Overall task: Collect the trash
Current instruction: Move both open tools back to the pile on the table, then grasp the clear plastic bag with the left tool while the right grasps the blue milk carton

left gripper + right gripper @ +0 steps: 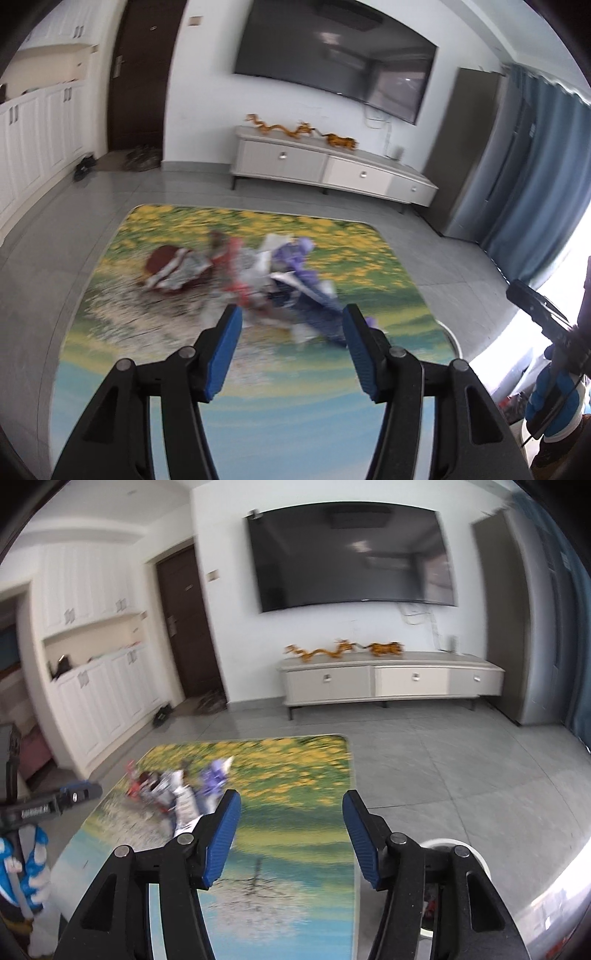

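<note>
Wrappers [243,269] lie in a blurred heap on the table [110,350], whose top carries a print of yellow flowers and blue water. Seen from the left gripper [291,347], the heap sits just beyond the fingertips and slightly left of the gap, with a dark red and silver packet [173,269] at its left end and purple pieces [295,258] at its right; a dark blue piece [321,317] trails toward the right finger. That gripper's jaws stand apart with nothing between the blue pads [221,354], and none of the trash touches them. From the right gripper [291,827], the same heap [177,786] lies ahead and off to the left, past the left finger, well clear of the gap. Its jaws are likewise apart and empty, over bare tabletop [295,849]. The left gripper shows at the left edge of the right wrist view, held by a hand in a blue and white glove [29,864]. A white bin [469,853] sits just under and behind the right finger of the right gripper, beside the table's edge. Farther ahead of both grippers stand a low cabinet [391,683] and a wall TV [351,554].
</note>
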{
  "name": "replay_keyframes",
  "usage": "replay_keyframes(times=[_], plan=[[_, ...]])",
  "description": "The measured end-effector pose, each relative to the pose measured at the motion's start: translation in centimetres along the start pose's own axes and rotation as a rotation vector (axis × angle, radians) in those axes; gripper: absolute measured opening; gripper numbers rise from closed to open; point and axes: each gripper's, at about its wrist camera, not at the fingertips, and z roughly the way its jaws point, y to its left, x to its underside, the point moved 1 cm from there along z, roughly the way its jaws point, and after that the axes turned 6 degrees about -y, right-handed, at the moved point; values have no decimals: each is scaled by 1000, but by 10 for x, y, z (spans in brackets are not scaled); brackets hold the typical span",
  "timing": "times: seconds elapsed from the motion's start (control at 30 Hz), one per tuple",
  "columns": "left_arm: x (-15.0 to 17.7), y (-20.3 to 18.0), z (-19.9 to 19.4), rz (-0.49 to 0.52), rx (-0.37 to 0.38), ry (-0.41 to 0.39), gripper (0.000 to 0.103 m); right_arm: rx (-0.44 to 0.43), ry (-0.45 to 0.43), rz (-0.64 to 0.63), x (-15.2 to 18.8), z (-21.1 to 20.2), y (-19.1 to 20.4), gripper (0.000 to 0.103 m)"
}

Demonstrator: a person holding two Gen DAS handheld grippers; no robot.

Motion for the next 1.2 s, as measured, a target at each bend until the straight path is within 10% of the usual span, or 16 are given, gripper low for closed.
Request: replay_keyframes(times=[0.47,1.0,1.2], plan=[[4,46,37,-72,-44,83,54,-240,142,-411,53,77,124,61],[-9,45,100,-34,-18,145,54,-212,191,-684,90,159,145,54],[-11,45,114,-60,10,172,20,-265,206,-599,78,163,128,38]])
